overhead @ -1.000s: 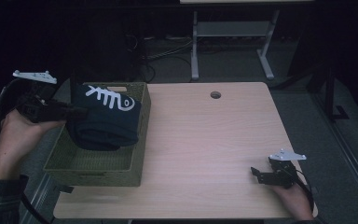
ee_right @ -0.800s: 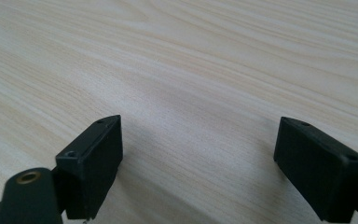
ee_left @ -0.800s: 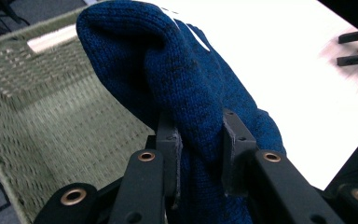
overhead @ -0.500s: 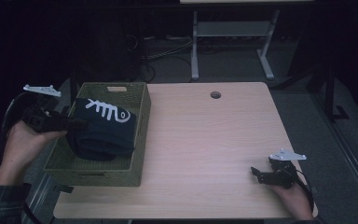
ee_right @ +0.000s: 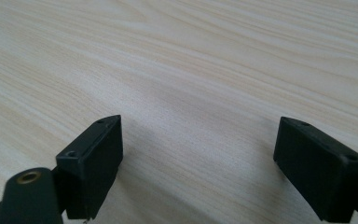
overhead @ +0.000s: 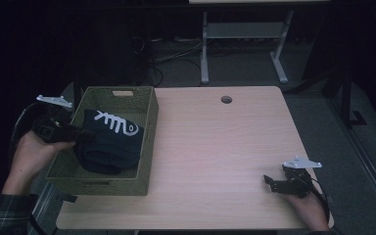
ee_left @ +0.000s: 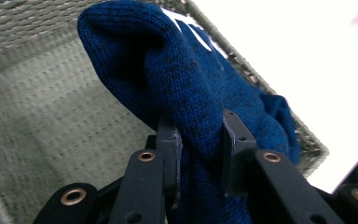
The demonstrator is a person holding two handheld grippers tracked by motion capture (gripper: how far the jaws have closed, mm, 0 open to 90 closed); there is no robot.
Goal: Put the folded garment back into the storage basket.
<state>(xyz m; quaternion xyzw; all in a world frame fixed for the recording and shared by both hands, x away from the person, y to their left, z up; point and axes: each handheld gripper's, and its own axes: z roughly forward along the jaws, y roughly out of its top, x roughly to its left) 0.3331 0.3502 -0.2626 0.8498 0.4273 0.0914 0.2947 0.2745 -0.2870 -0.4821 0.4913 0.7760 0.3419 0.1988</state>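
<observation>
Pinching a fold of the dark blue knitted garment with a white fishbone print (ee_left: 205,93), the left gripper (ee_left: 199,154) is seen in its own view with both black jaws pressed against the wool, a thick ridge of fabric standing up between them. Beyond the jaws the bulk of the garment is bunched and draped inside the olive-green woven rectangular basket (ee_left: 42,107), whose ribbed floor lies to the left of the jaws and whose rim runs just past the cloth on the right.

In the high view the left gripper (overhead: 81,134) is held over the basket's (overhead: 147,147) near-left wall, its jaw tips buried in the edge of the garment (overhead: 110,139). The white print faces up, just ahead of the jaws, and the garment is contained within the basket, towards its middle and front.

The right gripper (overhead: 270,183) is rested low at the opposite corner of the light wooden table (overhead: 215,147), well apart from the basket. In its own view the right gripper (ee_right: 198,154) is shown with its jaws spread wide, nothing between them, and bare wood grain (ee_right: 191,70) ahead of and beneath the jaws.
</observation>
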